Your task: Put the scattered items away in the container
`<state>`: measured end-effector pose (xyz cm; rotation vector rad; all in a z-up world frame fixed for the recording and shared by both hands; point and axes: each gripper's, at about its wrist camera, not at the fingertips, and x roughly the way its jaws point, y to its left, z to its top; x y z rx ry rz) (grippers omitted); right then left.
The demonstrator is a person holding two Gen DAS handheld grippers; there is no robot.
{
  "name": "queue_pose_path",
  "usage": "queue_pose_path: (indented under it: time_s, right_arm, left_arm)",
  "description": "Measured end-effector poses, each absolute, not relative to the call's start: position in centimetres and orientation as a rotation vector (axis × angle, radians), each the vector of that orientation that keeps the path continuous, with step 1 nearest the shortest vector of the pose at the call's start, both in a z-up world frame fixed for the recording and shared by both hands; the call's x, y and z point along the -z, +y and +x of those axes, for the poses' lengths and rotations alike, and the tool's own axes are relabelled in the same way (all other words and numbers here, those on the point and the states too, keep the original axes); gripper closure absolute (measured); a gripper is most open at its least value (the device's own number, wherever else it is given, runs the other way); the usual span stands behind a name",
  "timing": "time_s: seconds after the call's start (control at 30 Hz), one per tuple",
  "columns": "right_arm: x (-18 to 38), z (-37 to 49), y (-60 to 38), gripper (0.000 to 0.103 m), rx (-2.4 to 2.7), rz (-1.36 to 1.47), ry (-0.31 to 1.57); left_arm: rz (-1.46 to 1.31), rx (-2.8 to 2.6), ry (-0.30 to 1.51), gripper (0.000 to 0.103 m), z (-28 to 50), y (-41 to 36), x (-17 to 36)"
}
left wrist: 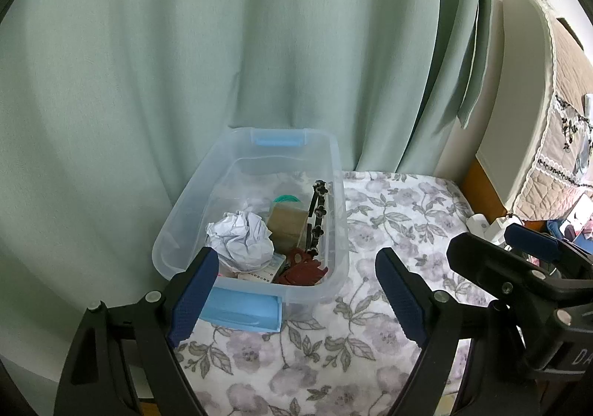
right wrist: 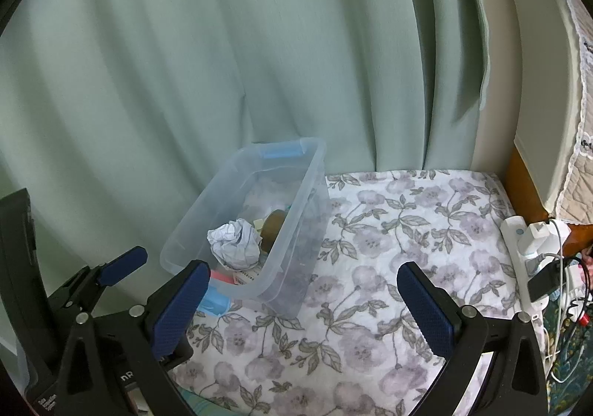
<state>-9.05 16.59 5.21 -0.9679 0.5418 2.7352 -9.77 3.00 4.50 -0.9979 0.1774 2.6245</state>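
A clear plastic container (left wrist: 335,171) with blue latches stands on the floral cloth by the curtain; it shows in the right wrist view (right wrist: 296,190) too. Inside lie a crumpled white paper ball (left wrist: 241,236), a brown box (left wrist: 287,221), a black flower-pattern strip (left wrist: 318,215), a dark red piece (left wrist: 302,267) and a green coil (left wrist: 286,198). My left gripper (left wrist: 298,269) hangs open just in front of the container's near wall, nothing between its fingers. My right gripper (right wrist: 302,284) is open and empty over the cloth, right of the container. The paper ball (right wrist: 233,240) shows there as well.
The floral cloth (left wrist: 393,215) covers the surface right of the container. A pale green curtain (left wrist: 185,63) hangs close behind. A white power strip (right wrist: 526,253) with plugs and cables lies at the right edge. A padded headboard (left wrist: 526,101) stands beyond it.
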Motion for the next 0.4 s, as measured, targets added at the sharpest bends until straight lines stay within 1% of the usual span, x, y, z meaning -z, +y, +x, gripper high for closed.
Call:
queue_pose_path:
  time_s: [0.4]
  right_arm:
    - [-5.2,-8.97,16.64,0.0,-2.736,-0.97,0.541]
  left_arm:
    - [-1.005,-2.622,0.179,0.016,-9.6,3.09,-4.42]
